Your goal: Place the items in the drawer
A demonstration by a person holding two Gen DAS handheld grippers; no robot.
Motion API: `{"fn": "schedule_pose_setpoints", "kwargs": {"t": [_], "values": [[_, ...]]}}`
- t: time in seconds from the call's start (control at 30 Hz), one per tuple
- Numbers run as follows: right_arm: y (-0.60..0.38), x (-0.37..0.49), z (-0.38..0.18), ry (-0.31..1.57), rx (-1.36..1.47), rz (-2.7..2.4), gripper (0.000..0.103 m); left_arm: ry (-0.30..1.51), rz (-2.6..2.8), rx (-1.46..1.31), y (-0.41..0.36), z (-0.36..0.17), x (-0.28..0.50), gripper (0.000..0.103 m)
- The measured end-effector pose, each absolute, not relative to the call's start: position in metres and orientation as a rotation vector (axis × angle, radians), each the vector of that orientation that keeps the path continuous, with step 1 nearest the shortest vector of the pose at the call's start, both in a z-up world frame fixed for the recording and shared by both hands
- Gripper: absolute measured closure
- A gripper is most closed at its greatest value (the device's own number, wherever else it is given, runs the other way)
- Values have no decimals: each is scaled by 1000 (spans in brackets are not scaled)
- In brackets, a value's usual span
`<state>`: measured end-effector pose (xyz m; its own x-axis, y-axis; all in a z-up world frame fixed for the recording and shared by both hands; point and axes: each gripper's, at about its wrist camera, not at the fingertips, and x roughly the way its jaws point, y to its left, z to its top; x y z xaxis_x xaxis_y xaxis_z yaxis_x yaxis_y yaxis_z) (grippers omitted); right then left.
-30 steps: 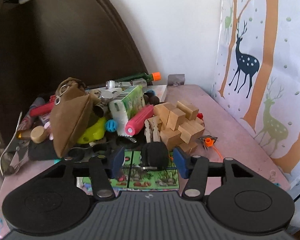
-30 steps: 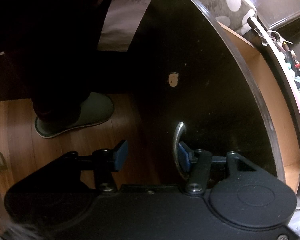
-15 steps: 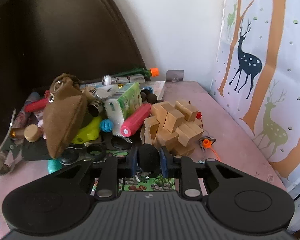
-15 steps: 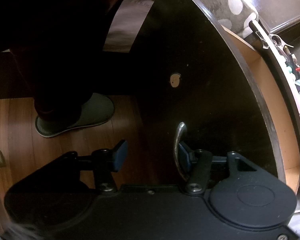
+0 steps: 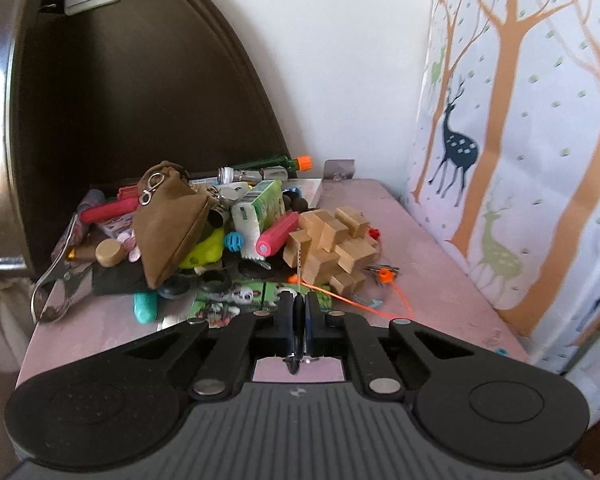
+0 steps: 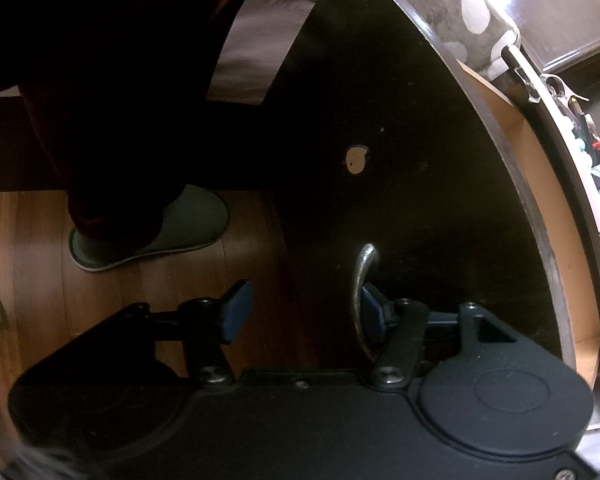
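The left gripper (image 5: 299, 316) clamped nearly shut on a thin black item (image 5: 298, 320) above the bench (image 5: 420, 248), ready for stowing, while the right gripper (image 6: 300, 310), fingers wide, hooked the handle (image 6: 362, 288), holding the drawer (image 6: 548, 208) open.

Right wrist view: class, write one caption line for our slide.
Right gripper, jaws open, one hooked behind the drawer's metal handle, drawer pulled open.

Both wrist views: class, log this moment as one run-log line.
left gripper: shut on black object | right gripper: open, finger behind drawer handle | drawer: open
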<state>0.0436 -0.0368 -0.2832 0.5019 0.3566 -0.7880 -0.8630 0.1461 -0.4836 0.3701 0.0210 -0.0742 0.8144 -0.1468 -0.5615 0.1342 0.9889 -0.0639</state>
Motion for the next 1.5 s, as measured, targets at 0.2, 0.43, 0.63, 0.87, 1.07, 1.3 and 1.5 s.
{"fn": "schedule_pose_setpoints", "kwargs": {"t": [0.2, 0.43, 0.63, 0.87, 1.07, 1.3, 1.5], "values": [[-36, 44, -285, 563, -1100, 952, 39, 605, -188, -27, 21, -70, 328, 98], [-35, 45, -285, 561, -1102, 952, 37, 713, -215, -51, 15, -112, 294, 98], [-34, 44, -286, 557, -1106, 952, 36, 851, -178, -73, 21, -171, 289, 98], [-34, 45, -288, 554, -1107, 954, 34, 1015, -154, -36, 23, -221, 299, 98], [-35, 45, -288, 550, -1108, 957, 33, 1088, -142, 5, 20, -240, 314, 98], [-34, 44, -289, 545, -1112, 959, 30, 1101, -164, -22, 22, -245, 333, 98], [-35, 45, -289, 544, -1113, 960, 30, 1085, -141, 7, 17, -245, 339, 44]]}}
